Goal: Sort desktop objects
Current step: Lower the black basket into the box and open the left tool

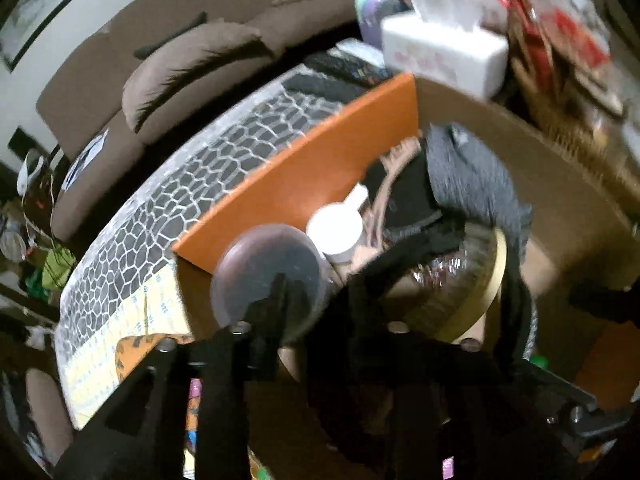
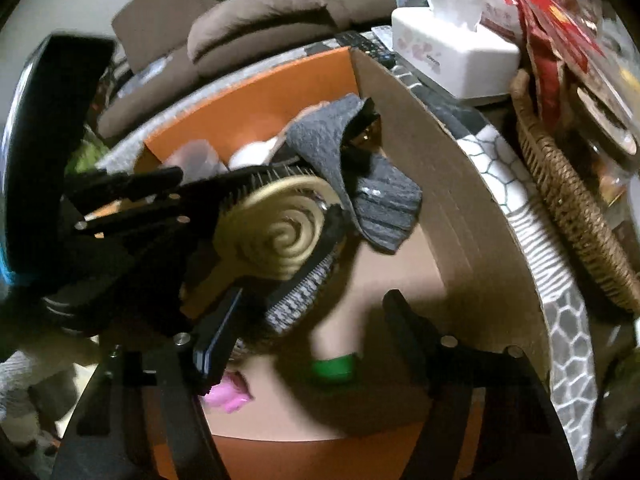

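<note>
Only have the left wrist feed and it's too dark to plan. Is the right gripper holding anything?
Observer: No. The right gripper is open and empty, over the brown cardboard box.
Operator: What's below it?
Observer: A small green object and a pink object on the box floor. Both are too blurred to identify.
Operator: The round brush, which face is up?
Observer: The round wooden-backed brush shows its spiral-carved back, with the bristles facing away.

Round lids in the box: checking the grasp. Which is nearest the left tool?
The dark brown lid, at the left tool; the white lid lies beyond.
</note>
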### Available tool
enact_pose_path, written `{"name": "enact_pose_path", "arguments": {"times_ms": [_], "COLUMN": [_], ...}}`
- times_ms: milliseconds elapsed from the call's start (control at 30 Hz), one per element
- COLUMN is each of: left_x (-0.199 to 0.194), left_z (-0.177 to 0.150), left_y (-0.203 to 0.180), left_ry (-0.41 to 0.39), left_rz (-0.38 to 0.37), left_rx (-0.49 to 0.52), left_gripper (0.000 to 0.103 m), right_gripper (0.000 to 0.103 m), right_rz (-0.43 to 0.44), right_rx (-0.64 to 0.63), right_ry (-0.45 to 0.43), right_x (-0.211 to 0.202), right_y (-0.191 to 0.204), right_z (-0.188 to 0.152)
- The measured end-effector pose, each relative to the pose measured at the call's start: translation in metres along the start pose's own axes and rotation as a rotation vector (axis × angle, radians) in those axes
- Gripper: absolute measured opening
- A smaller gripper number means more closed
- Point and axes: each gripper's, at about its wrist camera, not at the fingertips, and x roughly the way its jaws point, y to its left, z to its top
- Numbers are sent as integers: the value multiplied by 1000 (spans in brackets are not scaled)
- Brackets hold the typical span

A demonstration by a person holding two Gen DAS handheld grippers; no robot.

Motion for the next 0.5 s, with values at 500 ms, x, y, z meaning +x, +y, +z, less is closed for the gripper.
{"name": "enact_pose_path", "arguments": {"times_ms": [500], "left_x": [-82], "left_z": [-45], "left_y": [54], "left_ry": [-138], "left_rz": [-97], "left_rx": [-160], "left_gripper": [74], "right_gripper": [84], "right_rz": [78], "right_rx": [7], "right_ry": [-44], "right_x": [-23], "right_y": [18], "right_z": [2]}}
